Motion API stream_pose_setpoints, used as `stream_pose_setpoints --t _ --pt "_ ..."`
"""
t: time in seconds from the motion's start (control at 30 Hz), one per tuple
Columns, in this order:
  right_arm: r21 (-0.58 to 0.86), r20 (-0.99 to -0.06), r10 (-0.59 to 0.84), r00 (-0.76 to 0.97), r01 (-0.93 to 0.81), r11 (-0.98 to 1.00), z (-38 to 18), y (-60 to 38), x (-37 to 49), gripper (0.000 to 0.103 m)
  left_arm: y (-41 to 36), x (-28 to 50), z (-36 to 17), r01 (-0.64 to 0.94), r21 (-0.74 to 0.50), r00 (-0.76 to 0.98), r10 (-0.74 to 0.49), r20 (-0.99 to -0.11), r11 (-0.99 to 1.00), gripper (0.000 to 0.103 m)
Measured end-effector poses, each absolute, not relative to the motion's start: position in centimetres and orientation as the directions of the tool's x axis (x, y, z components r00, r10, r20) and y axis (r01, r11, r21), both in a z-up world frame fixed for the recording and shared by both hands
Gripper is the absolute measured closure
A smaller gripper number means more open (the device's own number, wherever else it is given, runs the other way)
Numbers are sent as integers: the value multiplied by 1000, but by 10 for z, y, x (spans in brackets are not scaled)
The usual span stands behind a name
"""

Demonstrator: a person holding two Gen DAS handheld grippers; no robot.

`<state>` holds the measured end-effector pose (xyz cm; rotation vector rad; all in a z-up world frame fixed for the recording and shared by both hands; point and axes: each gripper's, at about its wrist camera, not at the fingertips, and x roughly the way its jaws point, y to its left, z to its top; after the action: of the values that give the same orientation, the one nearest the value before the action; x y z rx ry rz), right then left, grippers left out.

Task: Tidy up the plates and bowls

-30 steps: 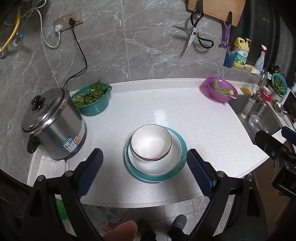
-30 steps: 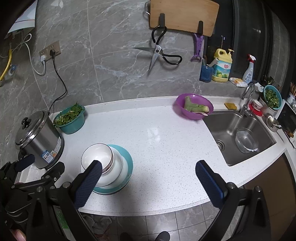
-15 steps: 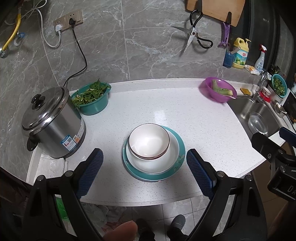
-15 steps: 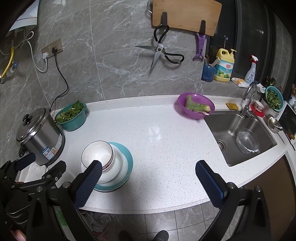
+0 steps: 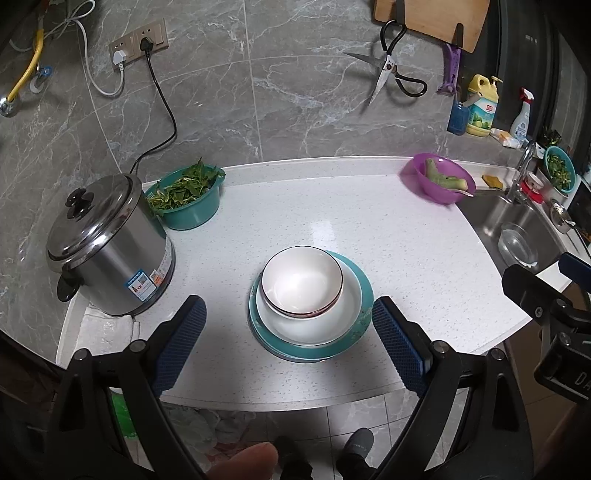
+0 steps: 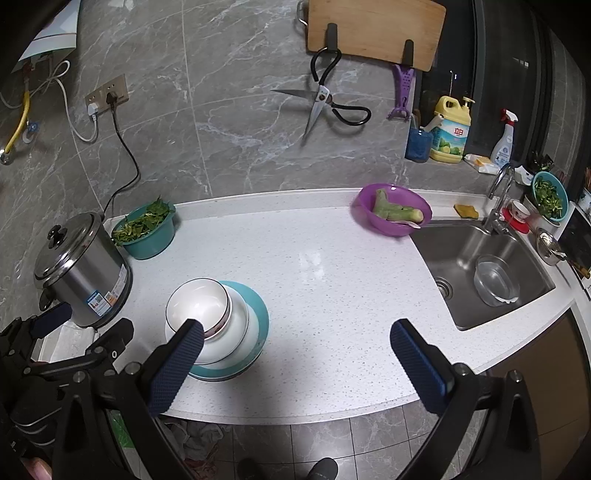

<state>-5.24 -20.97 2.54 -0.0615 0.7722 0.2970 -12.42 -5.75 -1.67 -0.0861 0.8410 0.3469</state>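
near the front edge of the white speckled worktop [image 5: 388,236] sits a neat stack: a small white bowl [image 5: 302,281] with a dark rim, nested in a wider white bowl [image 5: 343,314], on a teal plate [image 5: 364,291]. the left gripper [image 5: 288,332] hangs above the worktop's edge with its jaws spread wide and released, the blue pads [image 5: 181,343] standing either side of the stack without touching it. the right gripper [image 6: 295,354] is off to the right of the stack, jaws also wide apart with nothing between them; in its view its left pad overlaps the small bowl. left of the stack stands a steel rice cooker [image 5: 107,247] with its lid on, and behind that a teal basin of leafy greens [image 5: 188,195]. a purple bowl [image 6: 391,210] holding pale green vegetable pieces rests at the far right of the worktop, just beside the sink [image 6: 476,266], where a clear glass bowl [image 6: 495,280] lies. scissors [image 6: 325,99] and a wooden cutting board [image 6: 373,29] hang on the grey tiled wall
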Motion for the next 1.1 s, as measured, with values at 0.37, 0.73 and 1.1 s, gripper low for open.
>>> stream_pose_setpoints --t 0.37,0.73,1.1 --pt "53 -696 242 676 -288 956 25 -208 -52 0 -55 -123 -17 -334 60 615 265 -743 941 11" --pt "53 -696 244 675 -291 955 25 -208 -52 0 -55 -119 -16 -336 65 615 271 -740 940 11" --pt "54 -697 244 675 -291 955 25 -208 -52 0 -53 -118 -15 -335 68 617 274 -738 940 11"
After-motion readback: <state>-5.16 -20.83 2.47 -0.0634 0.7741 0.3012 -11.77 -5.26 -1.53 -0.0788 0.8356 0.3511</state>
